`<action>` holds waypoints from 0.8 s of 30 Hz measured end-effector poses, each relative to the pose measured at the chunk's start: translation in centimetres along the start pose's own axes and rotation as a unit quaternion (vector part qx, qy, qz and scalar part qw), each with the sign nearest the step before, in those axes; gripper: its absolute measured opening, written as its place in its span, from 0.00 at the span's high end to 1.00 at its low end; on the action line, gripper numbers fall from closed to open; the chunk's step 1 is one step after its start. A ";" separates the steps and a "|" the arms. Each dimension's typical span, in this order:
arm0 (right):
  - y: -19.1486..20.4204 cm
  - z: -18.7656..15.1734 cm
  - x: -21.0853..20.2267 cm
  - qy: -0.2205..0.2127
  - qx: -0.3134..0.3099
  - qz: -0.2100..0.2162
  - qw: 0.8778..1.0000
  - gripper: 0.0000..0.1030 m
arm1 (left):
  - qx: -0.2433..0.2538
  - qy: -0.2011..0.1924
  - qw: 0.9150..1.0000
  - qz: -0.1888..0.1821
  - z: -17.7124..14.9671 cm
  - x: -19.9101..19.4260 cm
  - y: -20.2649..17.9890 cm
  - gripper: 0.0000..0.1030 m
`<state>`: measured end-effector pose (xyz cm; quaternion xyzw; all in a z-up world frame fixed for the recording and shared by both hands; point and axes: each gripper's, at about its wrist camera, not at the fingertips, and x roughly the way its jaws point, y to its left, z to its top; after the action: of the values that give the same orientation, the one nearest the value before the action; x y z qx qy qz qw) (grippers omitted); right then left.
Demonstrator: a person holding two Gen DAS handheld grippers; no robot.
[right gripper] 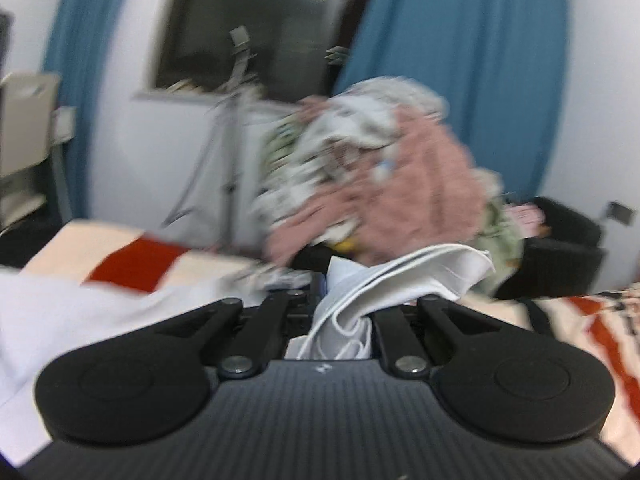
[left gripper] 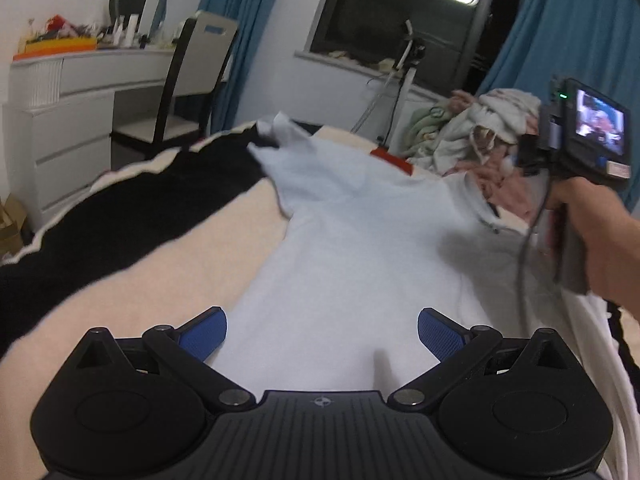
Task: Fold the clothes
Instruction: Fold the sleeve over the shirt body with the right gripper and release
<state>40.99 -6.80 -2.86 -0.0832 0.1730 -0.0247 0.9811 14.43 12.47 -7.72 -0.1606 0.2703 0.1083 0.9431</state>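
Note:
A white shirt (left gripper: 352, 248) lies spread along the bed, one sleeve reaching toward the far left. My left gripper (left gripper: 322, 334) hovers over its near end, blue pads (left gripper: 206, 334) wide apart and nothing between them. My right gripper (right gripper: 344, 300) is shut on a bunched fold of the white shirt (right gripper: 404, 280), which sticks up between the black arms. In the left wrist view a hand (left gripper: 592, 236) holds that gripper's body (left gripper: 580, 140) raised at the right, above the shirt's collar end; its fingers are hidden there.
A heap of pink and pale clothes (left gripper: 480, 132) sits at the bed's far right. A black, cream and red blanket (left gripper: 132, 220) covers the bed. A white dresser (left gripper: 68, 120) and chair (left gripper: 196, 76) stand at left; a tripod (left gripper: 396, 80) and blue curtains (left gripper: 568, 28) are by the window.

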 end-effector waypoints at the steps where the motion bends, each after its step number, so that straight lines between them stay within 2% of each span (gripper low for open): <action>1: 1.3 -0.5 0.6 0.013 0.001 0.027 1.000 0.89 | 0.002 0.005 1.000 -0.001 -0.1 0.4 0.0 0.01; 2: 2.3 -0.7 1.3 0.030 0.002 0.051 0.998 0.69 | 0.005 0.007 1.000 -0.002 -0.2 0.7 -0.2 0.00; 3: 3.0 -1.0 1.6 0.043 0.002 0.067 0.997 0.53 | 0.011 0.008 1.000 -0.003 -0.4 0.9 -0.4 0.00; 4: 3.0 -1.1 1.2 0.036 0.006 0.077 0.996 0.21 | 0.016 0.007 1.000 -0.005 -0.5 1.0 -0.7 0.00; 5: 3.0 -1.1 0.8 0.029 0.011 0.087 0.996 0.07 | 0.021 0.006 1.000 -0.007 -0.6 1.0 -1.0 0.00; 9: 2.1 -0.9 -1.3 0.016 0.033 0.123 0.992 0.07 | 0.029 0.010 0.999 -0.012 -0.9 1.4 -1.5 0.00; 12: -0.2 -0.9 -5.3 0.001 0.040 0.135 0.990 0.07 | 0.032 0.010 0.999 -0.014 -0.9 1.3 -1.7 0.01; 15: -2.5 -1.8 -10.7 -0.004 0.049 0.140 0.989 0.07 | 0.040 0.002 0.999 -0.020 -0.8 0.7 -2.1 0.01; 21: -8.1 -7.3 -24.3 0.000 0.072 0.135 0.988 0.07 | 0.063 -0.008 0.997 -0.040 -0.8 -1.7 -3.3 0.01; 24: -10.1 -10.5 -30.2 -0.011 0.088 0.133 0.987 0.07 | 0.080 -0.017 0.995 -0.065 -1.7 -3.8 -4.1 0.01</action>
<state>8.82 -16.10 -0.74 0.0266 0.1689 0.0916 0.9810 11.60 7.64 -6.03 -0.0997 0.2512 0.0279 0.9624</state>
